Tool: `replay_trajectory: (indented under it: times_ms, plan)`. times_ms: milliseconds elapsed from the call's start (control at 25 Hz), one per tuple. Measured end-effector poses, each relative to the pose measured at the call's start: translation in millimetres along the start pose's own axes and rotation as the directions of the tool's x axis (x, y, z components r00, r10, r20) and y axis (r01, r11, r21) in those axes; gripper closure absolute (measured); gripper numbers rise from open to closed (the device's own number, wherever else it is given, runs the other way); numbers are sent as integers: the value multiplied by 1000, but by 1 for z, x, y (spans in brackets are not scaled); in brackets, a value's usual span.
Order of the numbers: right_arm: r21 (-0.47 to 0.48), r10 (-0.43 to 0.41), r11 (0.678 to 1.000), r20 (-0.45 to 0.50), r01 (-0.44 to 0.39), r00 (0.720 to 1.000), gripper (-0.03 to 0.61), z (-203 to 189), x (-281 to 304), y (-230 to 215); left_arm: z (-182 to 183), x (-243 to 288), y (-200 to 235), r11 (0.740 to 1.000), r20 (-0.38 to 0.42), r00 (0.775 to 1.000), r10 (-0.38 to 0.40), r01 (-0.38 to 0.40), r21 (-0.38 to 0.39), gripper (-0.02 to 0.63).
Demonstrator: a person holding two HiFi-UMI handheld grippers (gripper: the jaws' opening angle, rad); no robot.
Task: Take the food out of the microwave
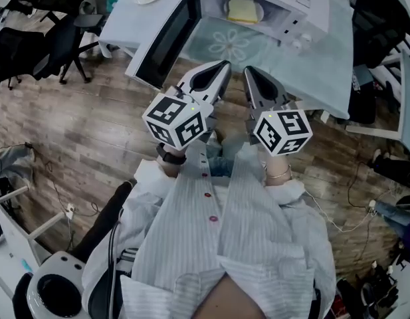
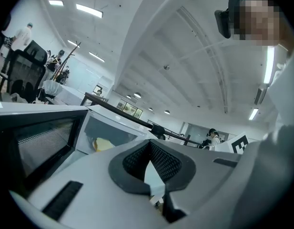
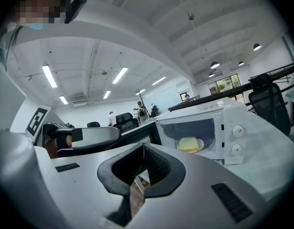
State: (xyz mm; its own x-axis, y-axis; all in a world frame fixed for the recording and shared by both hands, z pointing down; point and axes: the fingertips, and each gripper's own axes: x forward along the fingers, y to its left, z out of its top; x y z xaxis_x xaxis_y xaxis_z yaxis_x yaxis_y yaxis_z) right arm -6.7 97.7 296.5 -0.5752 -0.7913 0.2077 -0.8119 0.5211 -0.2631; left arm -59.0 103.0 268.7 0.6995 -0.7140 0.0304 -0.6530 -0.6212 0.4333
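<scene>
The pale yellow slab of food [image 1: 242,8] lies on a round white plate [image 1: 258,10] inside the white microwave oven [image 1: 304,5]. The oven stands on a table under a pale blue flower-printed cloth [image 1: 311,65], and its dark-windowed door [image 1: 166,35] is swung fully open to the left.

Both tools are held level in front of the open cavity, well short of it. The left gripper [image 1: 223,66] is clenched with nothing between its jaws, and the right gripper [image 1: 251,72] is likewise closed and empty. In the head view the food lies straight ahead, roughly between the lines of the two tools. It sits left of the jaws in the left gripper view [image 2: 103,144] and right of them in the right gripper view [image 3: 187,144].

The right gripper looks slightly better placed, since the open door stands on the left one's side. Either would have to open before taking the plate's rim.

The slab looks nearly square, so I cannot tell its long axis. The plate's near rim is partly cut off by the cavity's edge, and its depth inside the oven is hard to judge
</scene>
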Motion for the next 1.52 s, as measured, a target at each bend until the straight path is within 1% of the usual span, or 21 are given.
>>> replay_trajectory:
  times_ms: [240, 440, 560, 680, 1040, 1280, 1520]
  plan:
    - [20, -34, 999, -25, 35, 999, 546, -6, 14, -17, -5, 20, 16, 1000, -27, 1000, -9, 8, -14, 606]
    - [-1, -35, 999, -50, 35, 998, 546, -8, 34, -34, -9, 43, 34, 1000, -51, 999, 4, -5, -18, 606]
    - [9, -28, 1000, -63, 28, 998, 546, -5, 50, -49, -7, 61, 46, 1000, -58, 998, 11, -13, -24, 606]
    - [25, -18, 999, -69, 20, 997, 546, 3, 69, -66, -1, 83, 60, 999, -60, 998, 18, -19, -29, 606]
    - [18, 10, 1000, -81, -9, 997, 546, 40, 120, -113, 27, 142, 98, 997, -50, 997, 55, -57, -46, 606]
    - [12, 36, 999, -75, -35, 997, 546, 61, 141, -139, 43, 173, 113, 995, -30, 996, 87, -89, -44, 606]
    - [-1, 71, 997, -81, -72, 994, 546, 70, 153, -158, 47, 200, 121, 993, -11, 994, 110, -110, -50, 606]
